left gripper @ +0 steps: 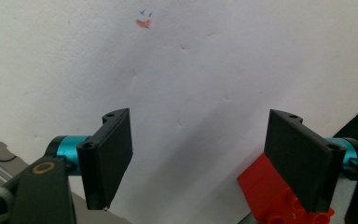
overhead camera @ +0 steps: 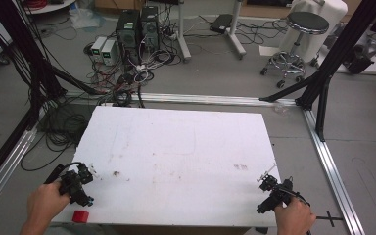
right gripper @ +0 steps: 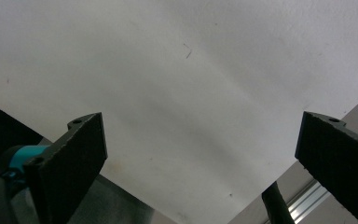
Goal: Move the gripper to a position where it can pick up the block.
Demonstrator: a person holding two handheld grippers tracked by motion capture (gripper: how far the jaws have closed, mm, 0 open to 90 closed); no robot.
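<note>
A small red toy brick [overhead camera: 81, 216] lies near the front left corner of the white table [overhead camera: 176, 152]. My left gripper [overhead camera: 81, 186] hovers just behind and left of it, held in a hand. In the left gripper view that gripper [left gripper: 200, 163] is open, and the red brick [left gripper: 270, 196] sits partly behind its right jaw, outside the gap. My right gripper [overhead camera: 270, 188] is at the table's front right corner, held in the other hand. In the right gripper view it [right gripper: 200, 163] stands wide open over bare white board.
Small reddish stains [overhead camera: 116, 173] mark the board. Off the table's far side are computer towers [overhead camera: 137, 29], tangled cables [overhead camera: 122, 78] and a black stool [overhead camera: 298, 29]. Aluminium rails [overhead camera: 333, 166] and black frame posts [overhead camera: 333, 58] run along the sides.
</note>
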